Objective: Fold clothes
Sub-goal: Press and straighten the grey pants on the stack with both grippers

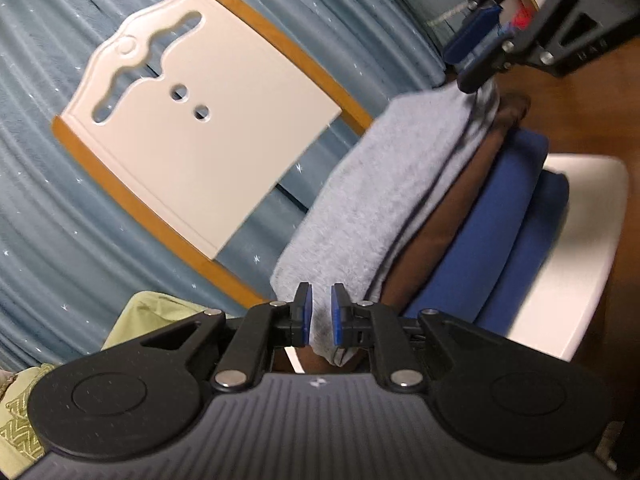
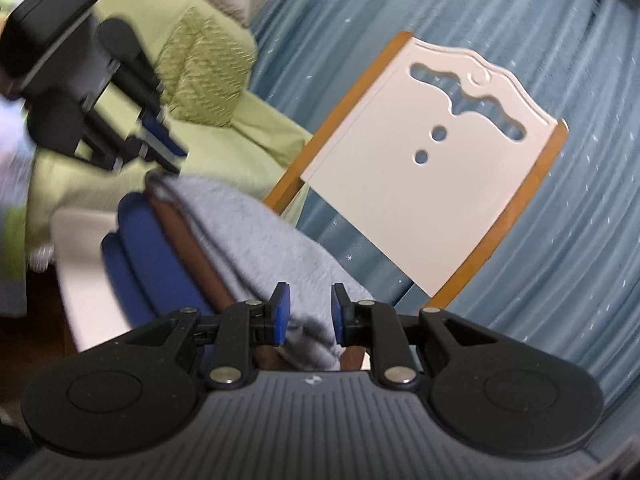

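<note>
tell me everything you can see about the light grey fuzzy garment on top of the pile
The light grey garment looks like soft, fleecy fabric, folded into a flat rectangle. It lies on top of a stack, directly on a brown piece that sits over blue pieces, all on a white chair seat. One end lies between the open pads of each hand-held gripper, left and right; neither clearly pinches it.

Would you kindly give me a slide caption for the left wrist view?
Left hand-held gripper slightly open at the grey top layer of a folded stack on a white chair.
</note>
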